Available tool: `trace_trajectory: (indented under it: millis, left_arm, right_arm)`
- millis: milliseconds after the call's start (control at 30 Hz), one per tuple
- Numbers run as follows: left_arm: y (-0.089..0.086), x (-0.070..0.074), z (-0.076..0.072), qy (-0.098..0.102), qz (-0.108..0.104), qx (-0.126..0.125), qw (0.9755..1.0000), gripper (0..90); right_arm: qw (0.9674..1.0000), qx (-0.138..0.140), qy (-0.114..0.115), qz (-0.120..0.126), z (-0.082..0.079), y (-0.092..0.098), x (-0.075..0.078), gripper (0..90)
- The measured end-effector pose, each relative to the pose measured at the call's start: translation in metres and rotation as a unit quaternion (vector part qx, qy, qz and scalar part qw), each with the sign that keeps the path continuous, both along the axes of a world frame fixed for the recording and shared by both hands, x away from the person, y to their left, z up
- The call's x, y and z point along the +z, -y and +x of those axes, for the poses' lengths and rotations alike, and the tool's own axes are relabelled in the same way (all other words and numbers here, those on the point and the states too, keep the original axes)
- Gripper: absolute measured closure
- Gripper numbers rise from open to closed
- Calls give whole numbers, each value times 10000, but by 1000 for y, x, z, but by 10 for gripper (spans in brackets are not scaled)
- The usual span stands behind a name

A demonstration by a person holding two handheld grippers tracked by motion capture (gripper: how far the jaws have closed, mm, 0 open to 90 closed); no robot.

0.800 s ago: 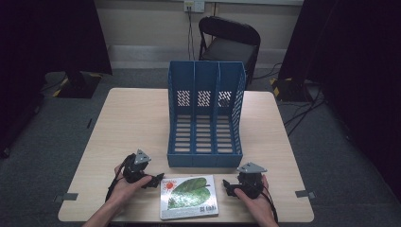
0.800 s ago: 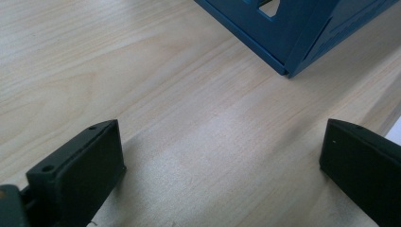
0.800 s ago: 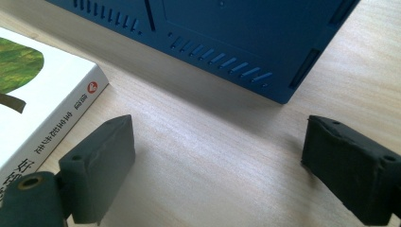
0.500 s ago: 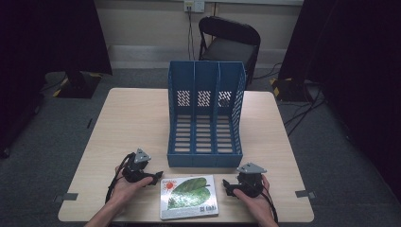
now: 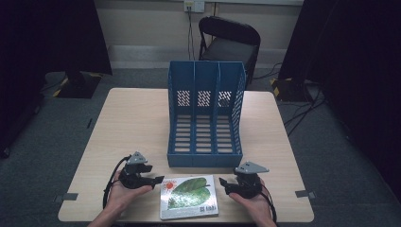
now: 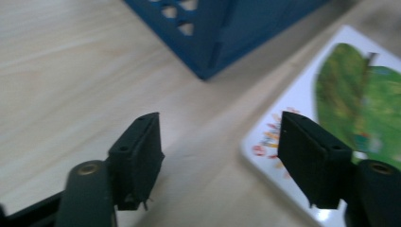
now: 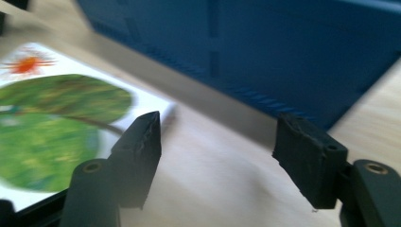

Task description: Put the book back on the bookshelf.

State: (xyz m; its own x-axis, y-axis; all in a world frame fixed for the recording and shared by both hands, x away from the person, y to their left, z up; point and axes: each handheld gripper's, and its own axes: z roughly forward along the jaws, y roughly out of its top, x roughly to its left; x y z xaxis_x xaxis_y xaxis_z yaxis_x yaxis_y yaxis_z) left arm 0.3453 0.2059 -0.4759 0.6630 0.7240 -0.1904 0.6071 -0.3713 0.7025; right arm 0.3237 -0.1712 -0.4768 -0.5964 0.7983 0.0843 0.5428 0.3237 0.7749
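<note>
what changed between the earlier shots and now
The left gripper has edged toward the book's left edge, jaws open, nothing held. The right gripper stayed beside the book's right edge, open and empty. Book and blue file rack have not moved.

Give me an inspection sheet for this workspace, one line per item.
Surface: light wooden table, tape marks at its near corners.
Job's things: white picture book with a green leaf cover, lying flat at the near edge; blue plastic three-slot file rack behind it, slots empty.
Clutter: nothing seen.
Grippers: left gripper and right gripper flank the book, jaws open, holding nothing.
Cables: black cable loops from the left gripper.
Surroundings: black folding chair, dark curtains, grey carpet.
</note>
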Motion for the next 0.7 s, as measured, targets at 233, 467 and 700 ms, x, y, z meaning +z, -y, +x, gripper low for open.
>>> trace_trajectory:
  millis: [233, 467, 700]
  left_arm:
    - [18, -4, -9, -285, -10, -645, 9975, 521]
    - [19, -9, -8, -426, 124, -519, 9977, 556]
    - [23, -10, -2, -362, 66, -553, 9978, 572]
  right_arm:
    - [9981, 596, -155, 0, -12, -16, -3, 408]
    - [9936, 1022, -481, 67, -17, -27, -12, 525]
    - [9934, 1041, -469, 99, -21, -31, -13, 545]
